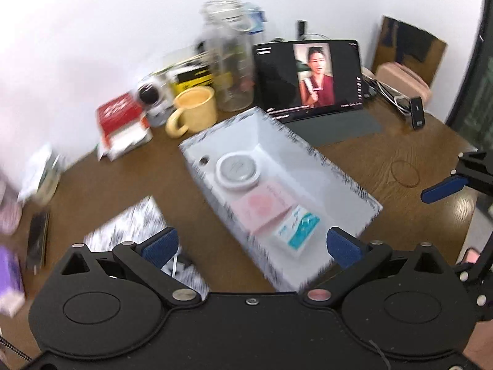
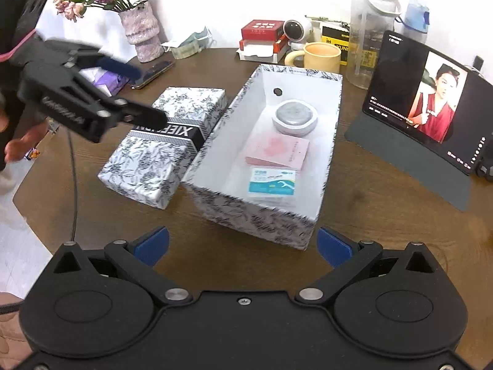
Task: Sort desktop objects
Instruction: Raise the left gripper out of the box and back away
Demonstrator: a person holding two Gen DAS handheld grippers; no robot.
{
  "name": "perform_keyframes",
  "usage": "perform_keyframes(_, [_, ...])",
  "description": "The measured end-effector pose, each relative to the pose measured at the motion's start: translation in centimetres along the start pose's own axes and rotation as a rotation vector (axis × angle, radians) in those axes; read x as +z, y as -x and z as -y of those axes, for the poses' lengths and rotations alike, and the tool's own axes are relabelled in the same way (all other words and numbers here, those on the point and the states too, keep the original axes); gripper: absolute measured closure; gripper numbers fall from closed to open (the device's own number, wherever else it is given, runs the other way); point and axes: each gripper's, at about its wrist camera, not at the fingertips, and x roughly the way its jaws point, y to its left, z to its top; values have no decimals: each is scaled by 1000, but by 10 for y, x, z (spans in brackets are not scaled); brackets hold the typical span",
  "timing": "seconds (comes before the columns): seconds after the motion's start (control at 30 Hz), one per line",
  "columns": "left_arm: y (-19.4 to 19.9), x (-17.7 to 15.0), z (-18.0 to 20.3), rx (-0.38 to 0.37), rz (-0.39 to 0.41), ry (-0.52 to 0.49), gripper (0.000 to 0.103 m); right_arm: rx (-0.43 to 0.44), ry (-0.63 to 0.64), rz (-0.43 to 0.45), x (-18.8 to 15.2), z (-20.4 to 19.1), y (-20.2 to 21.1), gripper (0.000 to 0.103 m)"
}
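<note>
Right gripper (image 2: 243,245): its blue fingers (image 2: 152,243) are spread wide apart and hold nothing. It hangs just in front of the near short end of the open box.
Left gripper (image 1: 251,248): its fingers are also wide apart and hold nothing. It hangs low over the worktop, with the open box in front of it and the lid down to its left. This view is blurry.
Open box (image 2: 255,219): it sits in the middle of the worktop (image 2: 385,222). Its long side runs away from the right gripper, leaning a bit to the right.
Inside the box, near to far: a blue and white packet (image 2: 272,182), then a pink card pack (image 2: 277,151), then a round grey and white case (image 2: 294,118). They lie in a row along the long side.
Lid (image 2: 163,151): it has the same leafy print and lies just left of the box, almost touching it. Its long side runs nearly the same way as the box.
Which hand is nearer: in the right view the left gripper hangs over the far end of the lid, so it is likely the one to pick the lid up. The right gripper is nearer the box.
Next step, a guess: put the lid on the box. The lid must go right and line up with the box.
Far side: a yellow mug (image 2: 320,54), a clear bottle (image 2: 368,34), a tablet (image 2: 413,104), a vase of flowers (image 2: 143,30).
</note>
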Motion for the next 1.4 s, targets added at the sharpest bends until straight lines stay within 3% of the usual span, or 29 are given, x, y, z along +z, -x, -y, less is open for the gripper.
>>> perform_keyframes(0.27, [53,-56,-11,58,50,187,0,-10,-28,42,-20,-34,20,0])
perform_keyframes(0.87, [122,-146,-30,151,104,439,0,16,-107,106,-46,-91,35,0])
perform_keyframes(1.4, [145,-173,-42,195,125,513,0,32,-69,153,-42,-127,34,0])
